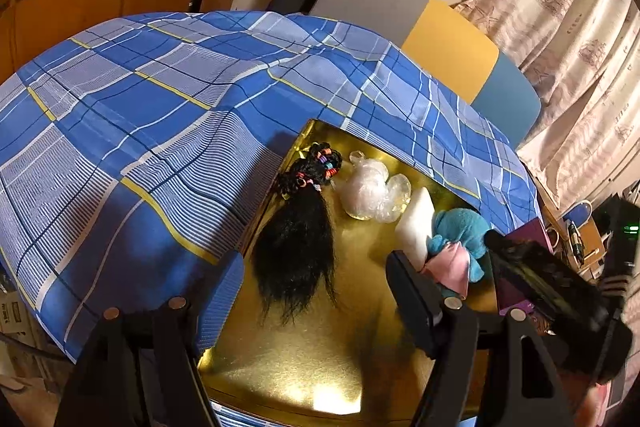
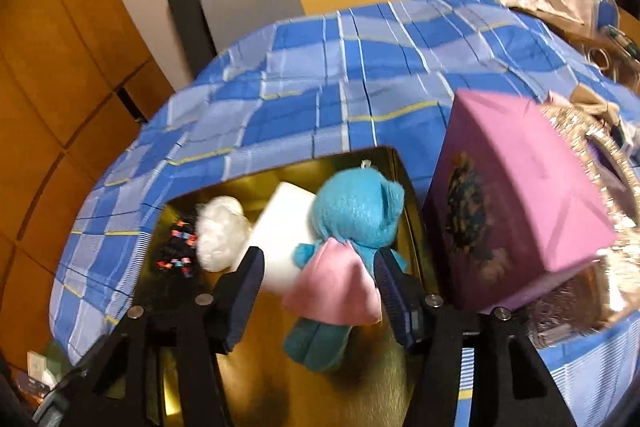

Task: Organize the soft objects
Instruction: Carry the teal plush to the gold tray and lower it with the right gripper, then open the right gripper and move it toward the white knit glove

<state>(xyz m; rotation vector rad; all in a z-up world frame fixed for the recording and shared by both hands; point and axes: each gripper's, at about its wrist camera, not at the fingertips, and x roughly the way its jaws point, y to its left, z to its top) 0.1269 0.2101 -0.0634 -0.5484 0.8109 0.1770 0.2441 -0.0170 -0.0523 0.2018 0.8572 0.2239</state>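
Plush, light and squashy, the blue toy (image 2: 356,223) lies in the gold tray (image 2: 360,387) between the right gripper (image 2: 320,291)'s wide-spread fingers, best pinched across its pink-skirted middle; the left gripper (image 1: 316,307) hangs wide, empty.

- Black hairpiece (image 2: 176,251), right wrist view: blurred, only its beaded top shows; the lower length is hidden behind a gripper finger.
- White foam block (image 1: 416,227), left wrist view: lower end hidden behind a gripper finger.
- Blue plush toy (image 1: 460,231), left wrist view: lower body hidden by the right gripper (image 1: 532,267).
- Purple box (image 2: 516,211), right wrist view: motion-blurred, side picture unreadable.
- Gold tray (image 1: 300,359), left wrist view: near edge cut off behind the gripper mounts.
- Items at right edge, left wrist view: too small to identify.
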